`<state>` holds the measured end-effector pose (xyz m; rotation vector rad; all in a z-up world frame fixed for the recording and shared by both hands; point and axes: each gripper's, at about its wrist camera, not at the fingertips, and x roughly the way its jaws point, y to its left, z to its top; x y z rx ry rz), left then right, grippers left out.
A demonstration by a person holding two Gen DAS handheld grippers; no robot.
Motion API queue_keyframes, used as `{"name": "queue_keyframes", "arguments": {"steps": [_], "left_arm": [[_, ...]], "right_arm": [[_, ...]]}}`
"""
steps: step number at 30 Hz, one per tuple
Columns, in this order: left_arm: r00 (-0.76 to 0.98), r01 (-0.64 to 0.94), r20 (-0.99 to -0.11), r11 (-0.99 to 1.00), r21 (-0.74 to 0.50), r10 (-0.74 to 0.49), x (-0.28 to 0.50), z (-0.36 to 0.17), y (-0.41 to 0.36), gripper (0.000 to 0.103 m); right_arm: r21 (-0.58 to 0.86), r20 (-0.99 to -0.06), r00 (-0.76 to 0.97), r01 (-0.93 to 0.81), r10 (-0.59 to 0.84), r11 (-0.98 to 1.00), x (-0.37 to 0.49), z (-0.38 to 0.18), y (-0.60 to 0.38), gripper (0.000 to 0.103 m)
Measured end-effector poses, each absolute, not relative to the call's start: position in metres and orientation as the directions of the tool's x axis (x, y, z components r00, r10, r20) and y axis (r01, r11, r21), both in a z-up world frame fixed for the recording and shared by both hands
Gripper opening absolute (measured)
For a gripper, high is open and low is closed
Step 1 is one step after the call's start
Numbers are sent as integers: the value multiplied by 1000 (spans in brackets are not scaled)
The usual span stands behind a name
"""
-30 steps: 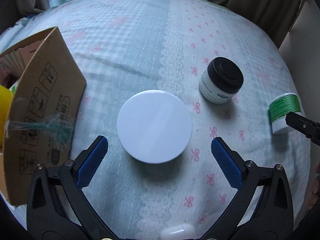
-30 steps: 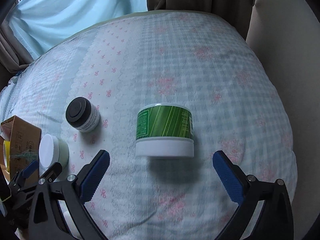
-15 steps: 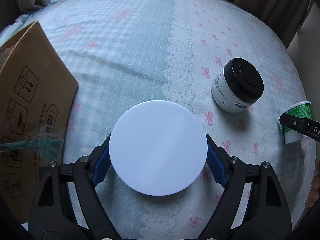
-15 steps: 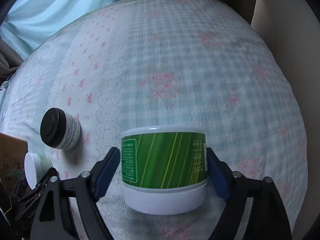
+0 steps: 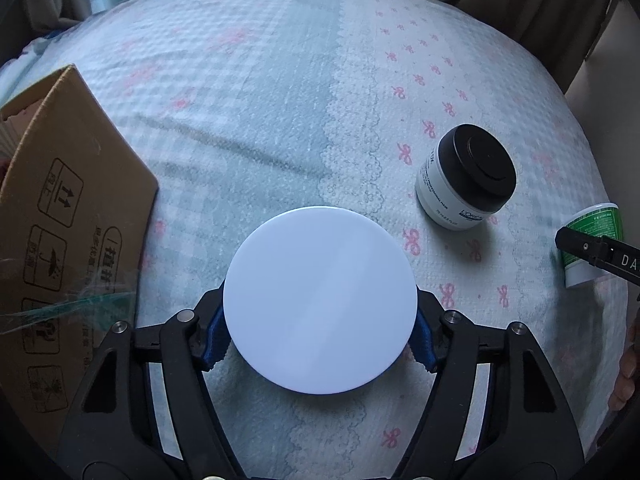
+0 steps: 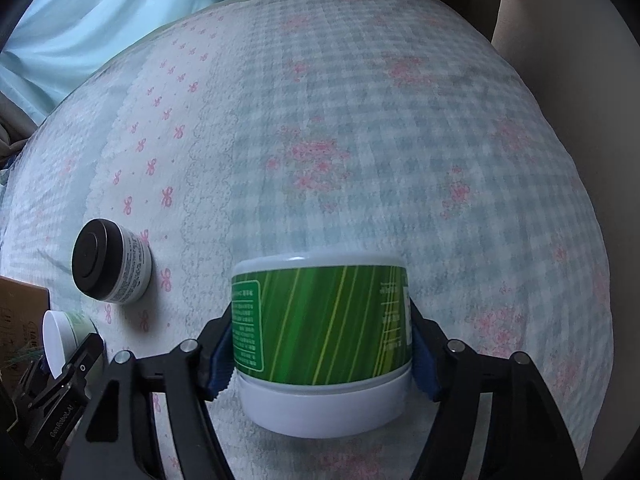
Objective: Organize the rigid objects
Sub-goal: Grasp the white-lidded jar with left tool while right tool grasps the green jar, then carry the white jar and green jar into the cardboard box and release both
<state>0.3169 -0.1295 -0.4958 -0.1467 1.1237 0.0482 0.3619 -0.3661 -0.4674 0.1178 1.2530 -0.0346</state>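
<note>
On the quilted bedspread (image 5: 280, 92), both grippers clamp jars: left gripper (image 5: 320, 332) a white-lidded round jar (image 5: 320, 300), right gripper (image 6: 322, 350) a green-labelled plastic jar (image 6: 320, 320); lift straight, keep level.

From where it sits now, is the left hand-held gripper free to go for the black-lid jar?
Probably not yet. The left hand-held gripper is shut on the white-lid jar, so it has nothing free to grasp with. The black-lid jar stands alone on the bedspread ahead and to the right, with nothing between.

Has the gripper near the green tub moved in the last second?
Yes. The right gripper advanced and closed on the green tub; the black-lidded jar stayed put.
</note>
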Motion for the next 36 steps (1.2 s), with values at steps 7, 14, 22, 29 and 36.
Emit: {"name": "queue_keyframes", "arguments": {"steps": [7, 14, 22, 29, 36], "left_arm": [[469, -77, -882, 992, -105, -57, 308, -466, -138, 68], [519, -24, -850, 993, -118, -88, 285, -407, -145, 68], [572, 37, -810, 991, -127, -125, 244, -307, -140, 68], [597, 33, -792, 990, -137, -130, 194, -225, -116, 68], [635, 4, -767, 993, -114, -91, 153, -166, -80, 68]], "right_arm": [[88, -944, 327, 106, 49, 990, 344, -453, -372, 67], [98, -925, 377, 116, 48, 988, 314, -406, -373, 67], [116, -891, 451, 113, 53, 987, 267, -313, -369, 67], [145, -866, 494, 93, 80, 985, 213, -227, -359, 67], [150, -843, 524, 18, 119, 988, 178, -175, -329, 67]]}}
